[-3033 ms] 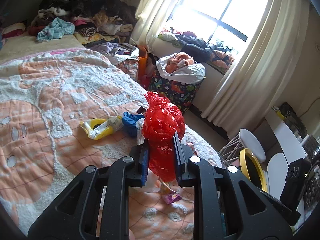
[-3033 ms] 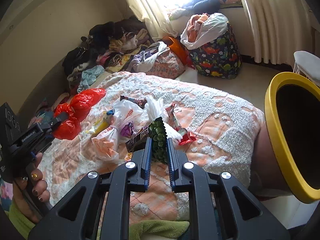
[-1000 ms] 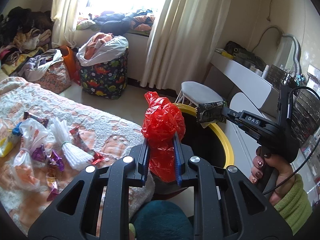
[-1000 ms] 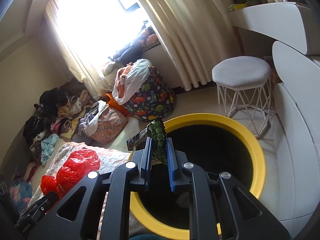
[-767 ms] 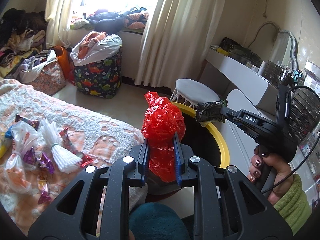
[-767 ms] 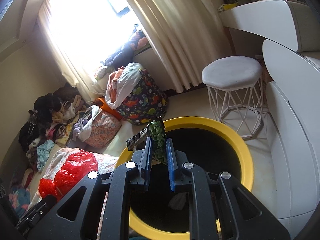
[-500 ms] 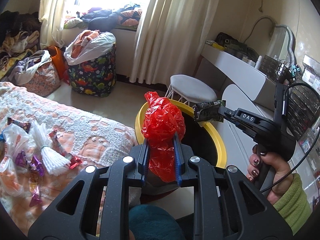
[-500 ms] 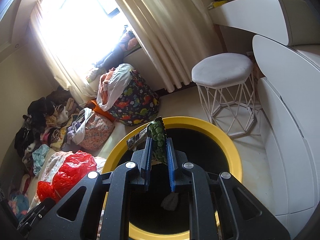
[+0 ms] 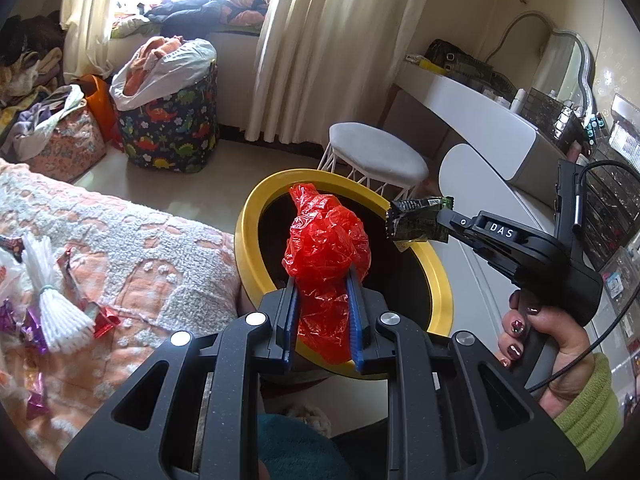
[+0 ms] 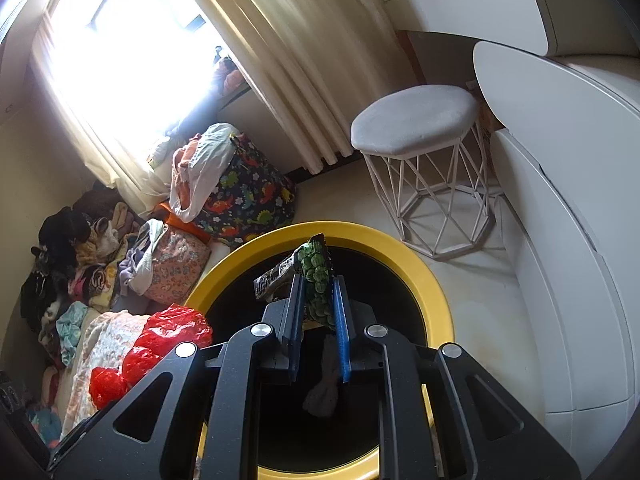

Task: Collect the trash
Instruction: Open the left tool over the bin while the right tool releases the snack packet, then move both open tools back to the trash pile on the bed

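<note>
Both loads poised over the yellow-rimmed bin (image 10: 436,312): my left gripper (image 9: 322,320) has its jaws clamped on a red plastic bag (image 9: 326,248), my right gripper (image 10: 318,328) on a green snack wrapper (image 10: 316,284). Neither is dropped yet; wrappers (image 9: 36,328) remain on the bed (image 9: 132,240).

The yellow-rimmed bin (image 10: 436,312) gapes open, only 1 pale scrap (image 10: 322,392) lying deep inside. The bed edge (image 9: 192,264) crowds one side; the white stool (image 10: 416,120) and cabinet (image 10: 560,240) hem in the other.
</note>
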The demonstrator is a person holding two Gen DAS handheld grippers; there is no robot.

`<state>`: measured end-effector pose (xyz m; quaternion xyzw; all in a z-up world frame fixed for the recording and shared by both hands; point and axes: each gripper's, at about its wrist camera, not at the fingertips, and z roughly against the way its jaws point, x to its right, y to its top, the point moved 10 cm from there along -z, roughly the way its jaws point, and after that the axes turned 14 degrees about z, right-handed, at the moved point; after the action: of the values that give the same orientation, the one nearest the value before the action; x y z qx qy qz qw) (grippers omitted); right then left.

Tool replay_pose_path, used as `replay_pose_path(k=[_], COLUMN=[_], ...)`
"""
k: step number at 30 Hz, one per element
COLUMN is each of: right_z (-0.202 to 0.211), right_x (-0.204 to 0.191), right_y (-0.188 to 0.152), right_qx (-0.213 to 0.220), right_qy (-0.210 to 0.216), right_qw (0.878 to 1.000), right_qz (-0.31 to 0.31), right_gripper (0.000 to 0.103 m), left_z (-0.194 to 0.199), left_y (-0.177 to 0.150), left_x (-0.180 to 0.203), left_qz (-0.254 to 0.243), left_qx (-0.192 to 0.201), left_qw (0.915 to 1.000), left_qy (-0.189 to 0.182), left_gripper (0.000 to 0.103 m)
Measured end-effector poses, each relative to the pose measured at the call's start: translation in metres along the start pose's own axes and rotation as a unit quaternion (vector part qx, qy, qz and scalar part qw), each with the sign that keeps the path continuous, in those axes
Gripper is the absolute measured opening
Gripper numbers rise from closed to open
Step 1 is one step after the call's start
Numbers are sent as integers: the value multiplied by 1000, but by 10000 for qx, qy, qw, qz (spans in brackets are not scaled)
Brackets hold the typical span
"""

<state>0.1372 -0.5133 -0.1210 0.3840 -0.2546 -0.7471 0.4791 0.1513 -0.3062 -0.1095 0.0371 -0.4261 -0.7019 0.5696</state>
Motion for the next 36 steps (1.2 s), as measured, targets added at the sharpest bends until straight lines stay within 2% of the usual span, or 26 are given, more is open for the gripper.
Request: replay_pose_path(k=[5,6,8,9,10,12,14,15,16,25,36], right_z=[-4,-5,-8,-9,-10,-12,-12,-12,-13,-3,10], right_x=[3,3,4,5,6,7,7,6,5,-15,-65], right_y=[-4,-4,-6,-7,-7,-9,-9,-9,-9,1,7], right_qx=[-82,-103,-155,-176,-192,-216,-218,-222,-222,77,275], right_qy=[4,16,67,53,35,14,-2,-2,-4,106,421], right_qw=[9999,9999,9998,9997,9997,9996,9995,9995,9995,9998,9962], right_qz=[-70,-88,-128,-151,-166,-203,-236,-230,-217,118,705], right_gripper=[15,18,18,21,29,44,45,49,51,63,69], left_z=[-13,-14,-18,-19,-19,-16,-10,-7,-3,27,69], left_y=[1,1,2,3,4,5,7,8,8,14,25], left_x=[2,1,-1,-4,-9,-14,-19,-21,-23,-49,-88], left_qz=[-37,-49,-31,8,104,247,283,285,294,433,638], left_qx=[-54,-47,-34,-23,-3,46,160,228,301,652,1069], left_qw=[10000,10000,10000,10000,9999,9997,9994,9992,9990,9957,9884], left_qy=[-3,6,20,51,102,81,130,163,175,499,873], left_gripper=[15,16,22,34,45,55,69,83,90,92,92])
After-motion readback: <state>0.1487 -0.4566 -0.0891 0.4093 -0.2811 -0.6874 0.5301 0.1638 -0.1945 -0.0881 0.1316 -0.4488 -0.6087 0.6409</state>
